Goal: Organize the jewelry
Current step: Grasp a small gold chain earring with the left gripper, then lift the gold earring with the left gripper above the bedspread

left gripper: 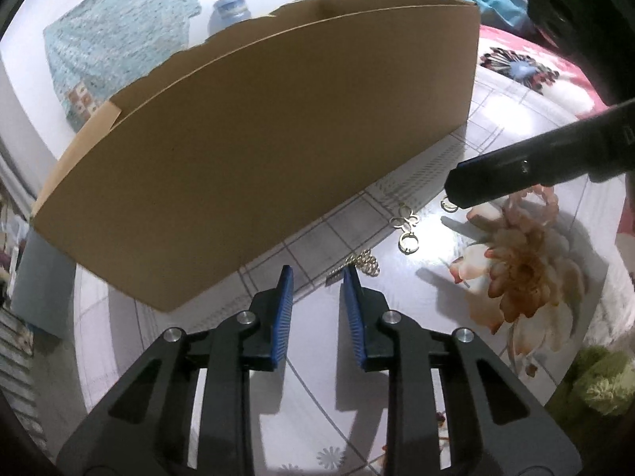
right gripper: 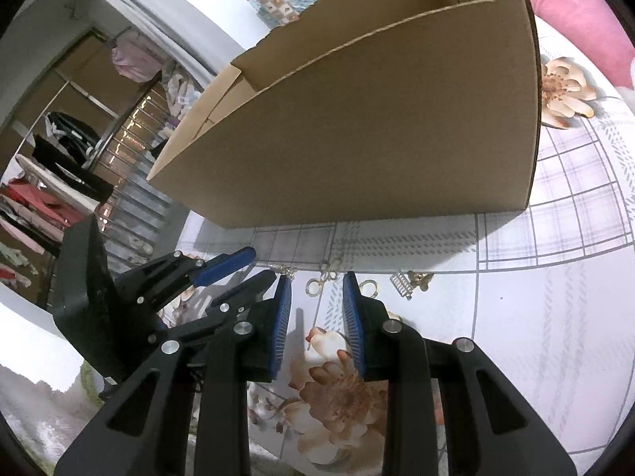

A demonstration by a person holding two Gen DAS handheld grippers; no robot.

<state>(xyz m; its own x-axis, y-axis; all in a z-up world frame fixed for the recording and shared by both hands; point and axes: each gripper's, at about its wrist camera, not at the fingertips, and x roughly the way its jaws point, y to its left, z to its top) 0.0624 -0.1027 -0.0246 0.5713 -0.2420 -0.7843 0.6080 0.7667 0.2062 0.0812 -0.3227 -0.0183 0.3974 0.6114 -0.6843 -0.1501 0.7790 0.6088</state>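
A cardboard box (left gripper: pixel 278 127) is seen standing open-topped on a bed covered with a floral sheet (left gripper: pixel 528 261), and several small pieces of jewelry are scattered on the sheet just in front of the box's near wall: a short chain (left gripper: pixel 367 263), a ring (left gripper: pixel 408 242), a looped pendant (left gripper: pixel 405 217) and, further right in the right wrist view, a small comb-like clip (right gripper: pixel 401 285) beside a butterfly-shaped piece (right gripper: pixel 421 279). The step in hand is judged to be the picking up of one of these pieces for placement in the box, none being held yet. The left hand-held gripper (left gripper: pixel 317 273) is pointed steeply down at the sheet, its blue pads set narrowly apart with nothing visible between them; the chain lies just beyond its tips. The right hand-held gripper (right gripper: pixel 316 279) is likewise angled downward, its jaws partly parted and empty, with a ring (right gripper: pixel 313 286) lying on the sheet between and just ahead of its tips. No grasp is shown on either side. The next move is judged to call for a careful lowering of the tips onto one thin piece, a firm pinch flat against the soft sheet, and then a lift over the box's rim.
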